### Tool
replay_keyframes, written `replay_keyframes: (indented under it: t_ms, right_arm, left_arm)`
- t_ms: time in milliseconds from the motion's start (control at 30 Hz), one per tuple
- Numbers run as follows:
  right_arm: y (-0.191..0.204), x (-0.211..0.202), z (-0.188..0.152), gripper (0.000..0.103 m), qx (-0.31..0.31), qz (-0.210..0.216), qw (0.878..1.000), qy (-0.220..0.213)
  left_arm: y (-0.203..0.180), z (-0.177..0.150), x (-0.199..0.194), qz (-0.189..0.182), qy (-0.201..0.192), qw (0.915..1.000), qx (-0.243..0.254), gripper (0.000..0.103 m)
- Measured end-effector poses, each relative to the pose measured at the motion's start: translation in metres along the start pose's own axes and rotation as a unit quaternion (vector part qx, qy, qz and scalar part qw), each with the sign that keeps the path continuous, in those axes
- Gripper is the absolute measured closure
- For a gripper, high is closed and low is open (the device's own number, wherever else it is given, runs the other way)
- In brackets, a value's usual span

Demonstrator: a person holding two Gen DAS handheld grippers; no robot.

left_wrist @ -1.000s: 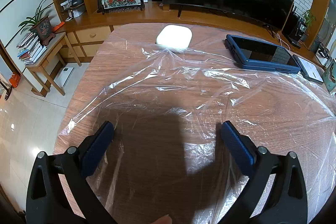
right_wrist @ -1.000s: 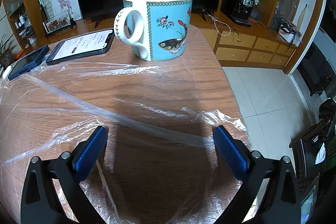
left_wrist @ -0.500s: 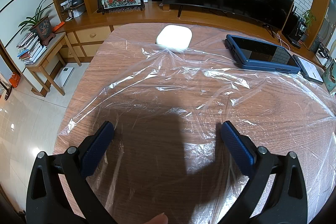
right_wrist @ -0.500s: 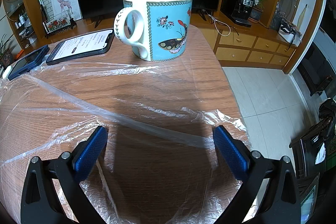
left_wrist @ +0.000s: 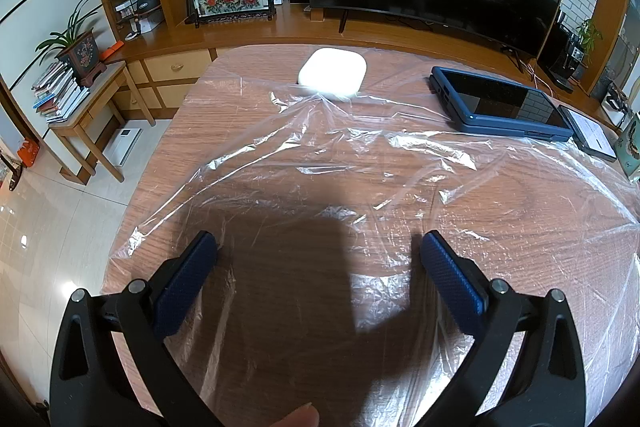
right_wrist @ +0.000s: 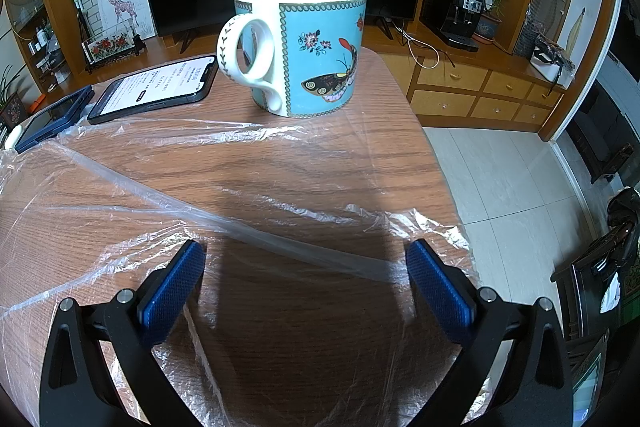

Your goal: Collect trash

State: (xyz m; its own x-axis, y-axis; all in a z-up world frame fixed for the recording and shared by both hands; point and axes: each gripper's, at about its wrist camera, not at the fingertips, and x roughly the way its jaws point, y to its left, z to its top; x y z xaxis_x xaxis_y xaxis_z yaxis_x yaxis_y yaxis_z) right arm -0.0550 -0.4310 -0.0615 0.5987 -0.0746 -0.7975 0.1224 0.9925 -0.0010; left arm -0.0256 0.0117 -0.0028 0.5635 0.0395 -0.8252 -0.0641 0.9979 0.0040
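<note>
A large sheet of clear crinkled plastic film (left_wrist: pixel 360 171) lies spread flat over the wooden table (left_wrist: pixel 240 67); its right part shows in the right wrist view (right_wrist: pixel 120 195). My left gripper (left_wrist: pixel 318 251) is open and empty, low over the film's near left part. My right gripper (right_wrist: pixel 306 259) is open and empty, over the film's right edge near the table corner. Both pairs of blue pads straddle film without closing on it.
A white flat box (left_wrist: pixel 333 73) rests on the film's far edge. A blue-cased tablet (left_wrist: pixel 500 107) and a phone (right_wrist: pixel 156 89) lie at the back. A blue butterfly mug (right_wrist: pixel 304 47) stands beyond my right gripper. The table edge (right_wrist: pixel 440 163) drops to tiled floor.
</note>
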Motion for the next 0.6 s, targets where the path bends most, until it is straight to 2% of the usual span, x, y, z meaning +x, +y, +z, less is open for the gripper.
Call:
replay_keyframes:
  t_ms: [600]
  right_arm:
    - [0.0003,-0.0001,0.0,0.004,0.0,0.0,1.0,0.0]
  left_arm:
    - [0.0011,0.0004,0.0016,0.001,0.0,1.0,-0.002,0.001]
